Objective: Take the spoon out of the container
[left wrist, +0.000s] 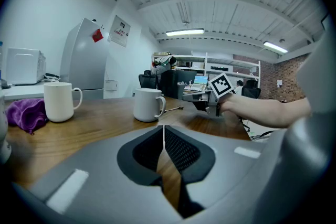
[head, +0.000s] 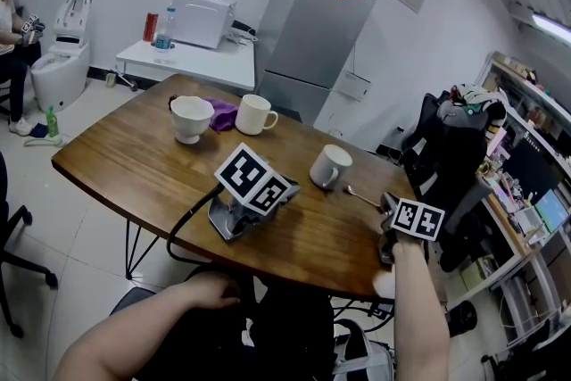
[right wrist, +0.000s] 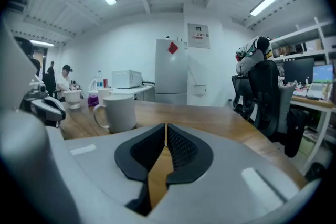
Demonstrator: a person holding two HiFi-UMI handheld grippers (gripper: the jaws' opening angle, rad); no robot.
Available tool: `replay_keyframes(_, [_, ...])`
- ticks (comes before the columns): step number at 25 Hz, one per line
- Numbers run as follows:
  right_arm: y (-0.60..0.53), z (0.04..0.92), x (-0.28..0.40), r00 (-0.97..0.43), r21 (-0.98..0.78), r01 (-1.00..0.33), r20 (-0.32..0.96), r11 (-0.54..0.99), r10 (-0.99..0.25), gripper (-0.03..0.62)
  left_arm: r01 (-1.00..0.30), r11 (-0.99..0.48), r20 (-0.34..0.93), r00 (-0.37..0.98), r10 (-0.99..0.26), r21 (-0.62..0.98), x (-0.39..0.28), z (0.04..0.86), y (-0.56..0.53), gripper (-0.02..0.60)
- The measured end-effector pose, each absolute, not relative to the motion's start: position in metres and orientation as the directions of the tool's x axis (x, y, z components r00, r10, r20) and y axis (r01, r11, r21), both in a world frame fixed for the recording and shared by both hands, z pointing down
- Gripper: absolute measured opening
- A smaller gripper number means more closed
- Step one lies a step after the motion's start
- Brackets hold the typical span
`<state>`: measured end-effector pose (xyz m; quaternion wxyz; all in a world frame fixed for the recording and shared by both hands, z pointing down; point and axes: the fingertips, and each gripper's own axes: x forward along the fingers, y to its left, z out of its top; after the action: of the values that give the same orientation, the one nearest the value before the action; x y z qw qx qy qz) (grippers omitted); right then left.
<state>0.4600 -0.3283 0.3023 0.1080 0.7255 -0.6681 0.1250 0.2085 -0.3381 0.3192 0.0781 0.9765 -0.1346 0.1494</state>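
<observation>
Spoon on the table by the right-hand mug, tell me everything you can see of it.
The spoon is small, slim and looks like shiny metal. It lies flat on the wooden table, out of any container, between the nearest white mug and the right gripper. Its bowl end points toward the mug, its handle toward the gripper. Only the tabletop plainly touches it; the gripper's tongs are closed with nothing between them.
</observation>
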Motion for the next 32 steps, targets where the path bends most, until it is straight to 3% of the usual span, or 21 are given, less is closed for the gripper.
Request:
replay_keyframes(11, [-0.315, 0.287, 0.404, -0.121, -0.131, -0.986, 0.179, 0.099, -0.976, 0.003, -0.286, -0.952, 0.313, 0.919, -0.240, 0.112, 0.209, 0.318, -0.338, 0.012])
replay_keyframes(32, [-0.308, 0.295, 0.362, -0.220, -0.069, -0.975, 0.182, 0.211, -0.958, 0.003, -0.285, -0.952, 0.313, 0.919, -0.239, 0.111, 0.209, 0.320, -0.339, 0.012])
